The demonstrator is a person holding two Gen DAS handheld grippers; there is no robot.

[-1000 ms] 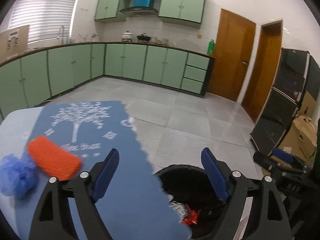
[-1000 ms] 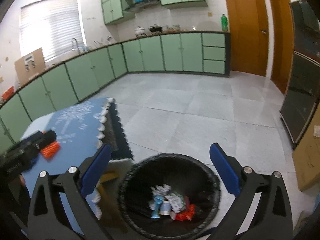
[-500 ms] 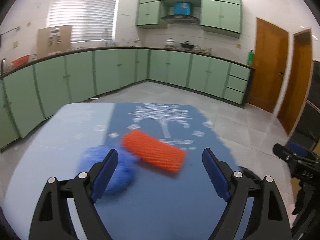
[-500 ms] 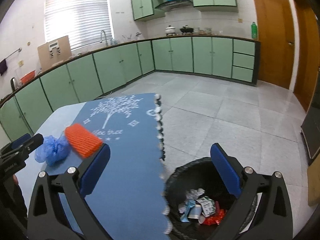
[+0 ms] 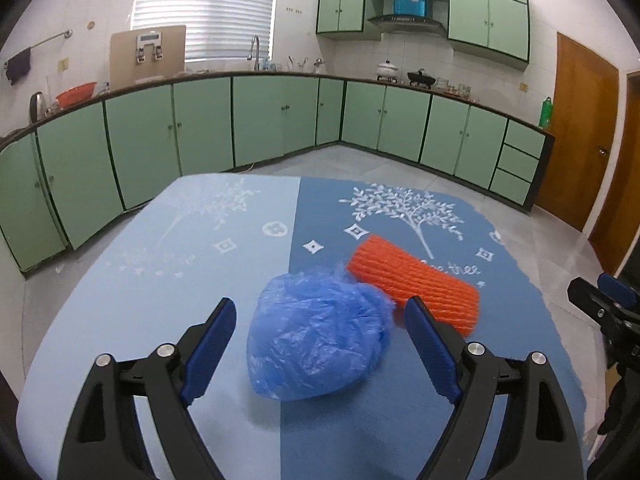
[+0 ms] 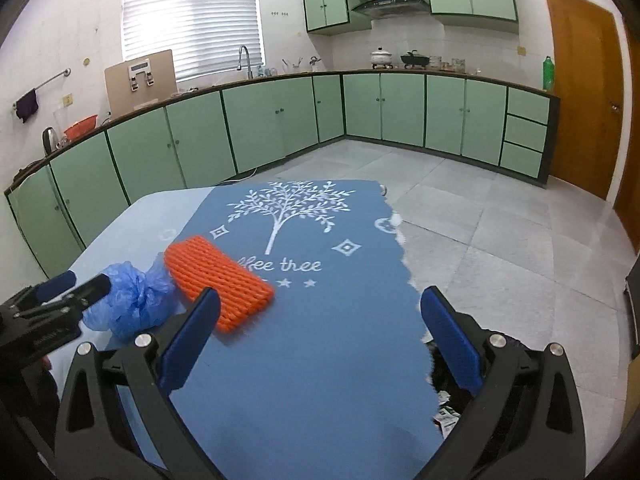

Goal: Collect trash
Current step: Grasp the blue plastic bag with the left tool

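With my left gripper (image 5: 320, 320) wide open around the blue bag (image 5: 316, 344), closing off-centre could snag the orange sleeve (image 5: 412, 284) beside it.

My right gripper (image 6: 318, 330) hangs over the blue tabletop (image 6: 328, 352), jaws spread wide with nothing between them. Just past my left finger (image 6: 190, 336) lies the orange ribbed roll (image 6: 218, 280), touching the crumpled blue plastic bag (image 6: 130, 300) beside it. The left gripper (image 6: 74, 286) reaches in from the side, right at that bag. Off the tabletop's edge, a black bin (image 6: 446, 396) peeks out with scraps inside.
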